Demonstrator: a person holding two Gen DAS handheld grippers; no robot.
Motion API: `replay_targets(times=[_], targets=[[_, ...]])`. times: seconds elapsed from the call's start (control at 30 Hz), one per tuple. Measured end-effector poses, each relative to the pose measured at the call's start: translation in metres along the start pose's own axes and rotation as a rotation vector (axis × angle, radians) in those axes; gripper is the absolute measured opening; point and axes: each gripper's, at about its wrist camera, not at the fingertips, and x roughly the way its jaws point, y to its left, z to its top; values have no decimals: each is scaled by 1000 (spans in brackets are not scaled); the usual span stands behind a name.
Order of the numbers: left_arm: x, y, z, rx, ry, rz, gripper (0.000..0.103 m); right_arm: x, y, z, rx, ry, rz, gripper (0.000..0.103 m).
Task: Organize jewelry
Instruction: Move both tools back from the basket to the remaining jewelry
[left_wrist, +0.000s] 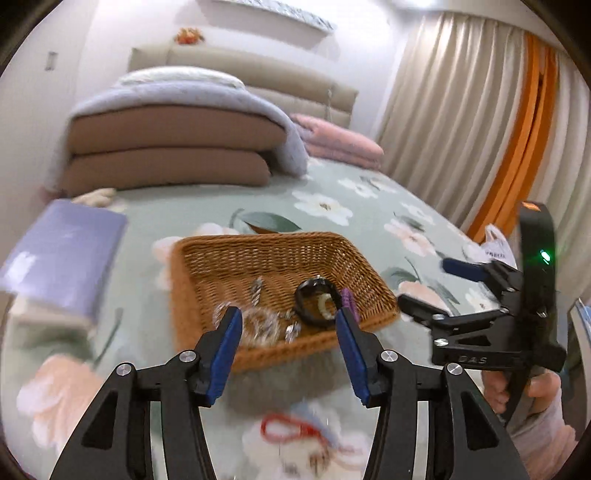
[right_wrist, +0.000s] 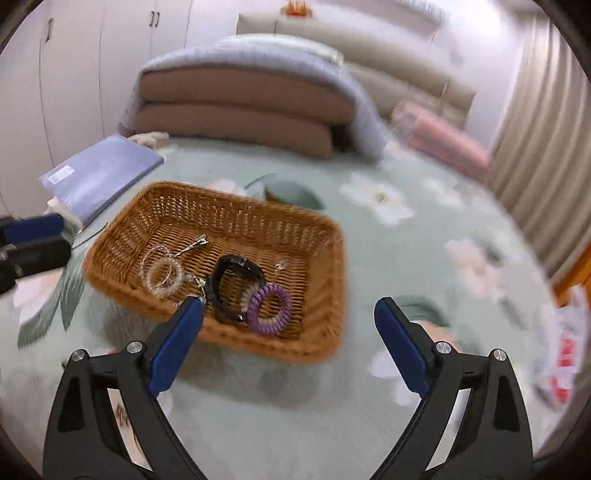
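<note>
Two handheld grippers hang over a flower-patterned bedspread (right_wrist: 424, 229), both with blue-padded jaws spread and nothing between them. The left gripper (left_wrist: 288, 321) hovers above the near rim of a brown wicker basket (right_wrist: 236, 221), with a red loop (left_wrist: 286, 430) lying blurred on the cover just below it. The right gripper (right_wrist: 288, 310), jaws spread wider, is poised over the basket's near right corner; in the left wrist view it appears at the right edge, gripped by a hand (left_wrist: 524, 391). The jewelry sits in the basket's near half: clear beaded bracelets (right_wrist: 162, 275) to the left with a silver clasp (right_wrist: 199, 242) just beyond them, a black band (right_wrist: 231, 284) in the middle, and a purple coil band (right_wrist: 267, 308) touching it on the right. Left of the basket lies a lavender box (right_wrist: 99, 175). Farther back, brown folded cushions (right_wrist: 236, 110) are stacked under a grey blanket (right_wrist: 258, 50), with pink bedding (right_wrist: 443, 142) to their right, before a beige headboard (right_wrist: 369, 48) and curtains (left_wrist: 454, 96).
</note>
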Motion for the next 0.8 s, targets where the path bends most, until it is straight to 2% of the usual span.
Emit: replay_targets(times=[0.07,0.13,0.17,0.37,0.57,0.6,0.7,0.8], targets=[[-28,4,-15,-33,-32,25,57,-25,3,-19,32,-34,35,94],[-51,8,-35,-68,-54,66,57,-35,4,-38,75,-7,141,94],[-57,9,-42,-80,-52,81,57,-39,5,-47,101,4,156,94],[-66,23,-88,-137,-37,92,57,-60,17,-83,151,43,203,94],[-50,41,-115,-150,-3,107,57,-62,39,-93,112,88,177,94],[-46,44,-118,-156,8,102,57,-57,41,-95,118,98,187,91],[-35,50,-122,-166,37,106,57,-38,44,-92,148,141,230,66],[-24,54,-127,-167,68,122,57,-10,47,-88,186,203,277,62]])
